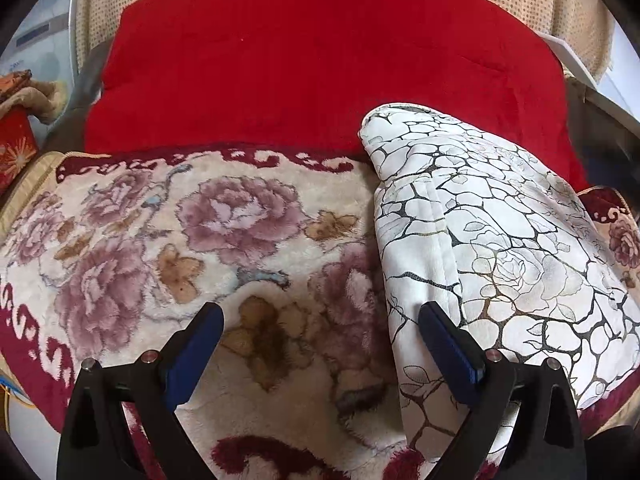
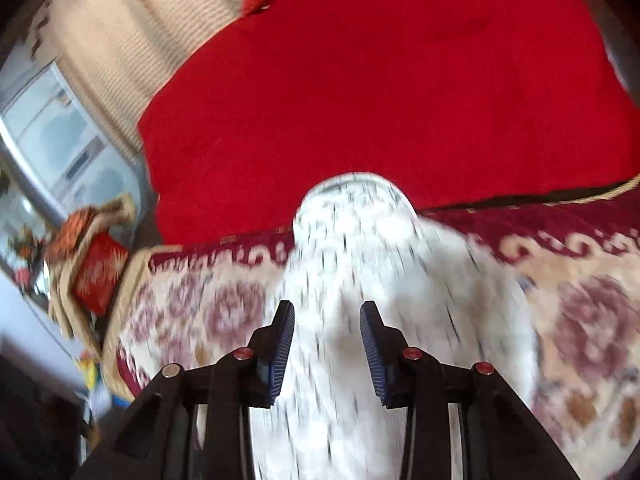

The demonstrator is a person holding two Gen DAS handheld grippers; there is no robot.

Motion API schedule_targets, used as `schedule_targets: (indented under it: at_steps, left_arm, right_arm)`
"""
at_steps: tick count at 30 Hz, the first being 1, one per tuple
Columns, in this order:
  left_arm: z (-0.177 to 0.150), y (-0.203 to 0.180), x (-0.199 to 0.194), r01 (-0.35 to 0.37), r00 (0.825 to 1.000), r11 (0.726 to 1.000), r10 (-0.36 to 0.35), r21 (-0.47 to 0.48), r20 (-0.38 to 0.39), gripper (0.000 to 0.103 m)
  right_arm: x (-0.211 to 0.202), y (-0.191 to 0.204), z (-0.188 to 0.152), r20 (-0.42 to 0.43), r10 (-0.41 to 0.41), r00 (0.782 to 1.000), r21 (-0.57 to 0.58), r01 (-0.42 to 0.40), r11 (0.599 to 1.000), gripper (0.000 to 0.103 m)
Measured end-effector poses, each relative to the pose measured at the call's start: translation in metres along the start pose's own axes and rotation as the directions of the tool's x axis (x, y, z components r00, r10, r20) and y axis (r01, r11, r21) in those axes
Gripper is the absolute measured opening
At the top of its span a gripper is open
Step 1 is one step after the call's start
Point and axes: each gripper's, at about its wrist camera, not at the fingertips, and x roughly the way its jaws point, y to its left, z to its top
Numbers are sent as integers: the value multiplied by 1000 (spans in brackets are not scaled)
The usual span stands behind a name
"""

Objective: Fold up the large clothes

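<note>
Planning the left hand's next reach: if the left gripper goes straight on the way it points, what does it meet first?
Probably the floral blanket between its open fingers; the white patterned garment lies just to the right. Depth is uncertain.

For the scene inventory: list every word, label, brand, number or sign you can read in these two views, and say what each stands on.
No text can be read in either view.
White appliance at the left edge, left wrist view: a small dark mark, too small to read.
Red box: a gold starburst pattern, no letters.
White garment and floral blanket: printed patterns only.
Right wrist view: motion-blurred, nothing readable.
</note>
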Motion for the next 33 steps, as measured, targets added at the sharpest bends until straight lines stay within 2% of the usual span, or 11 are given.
schedule_targets:
  at_steps: [4, 6, 8, 12, 16, 19, 23, 30, 33]
  left_arm:
    - [-2, -2, -3, -25, 999, 1000, 25, 3, 20, 98]
    - [-3, -4, -4, -22, 999, 1000, 22, 10, 26, 98]
    - [-5, -5, -7, -21, 999, 1000, 21, 12, 38, 98]
    - [-7, -7, -8, -59, 997, 997, 57, 43, 58, 98]
    - [-6, -4, -7, -44, 998, 998, 42, 36, 46, 98]
    - [-6, -6, -8, -41, 998, 998, 39, 39, 50, 98]
    - [-6, -9, -8, -58, 997, 997, 55, 55, 61, 98]
    - [4, -9, -10, -51, 998, 996, 48, 67, 43, 98]
    - [15, -7, -19, -30, 997, 999, 26, 44, 73, 98]
  right_arm:
    - [-20, -3, -62, -14, -66, 998, -54, 65, 996, 38]
    - [-8, -14, -85, -69, -91, 993, -57, 87, 995, 38]
    - [3, -24, -110, -55, -111, 992, -47, 108, 993, 38]
    - [-13, -25, -116, 16, -97, 995, -18, 98, 995, 38]
    - [-32, -24, -126, 102, -73, 992, -15, 75, 997, 38]
    - [-17, -36, -140, 82, -59, 995, 2, 59, 998, 38]
    - [-10, -51, -142, 101, 14, 995, 64, -21, 998, 39]
    - [-14, -53, -143, 97, 25, 995, 46, -30, 998, 39]
    - [-13, -52, -142, 91, 27, 995, 45, -31, 999, 39]
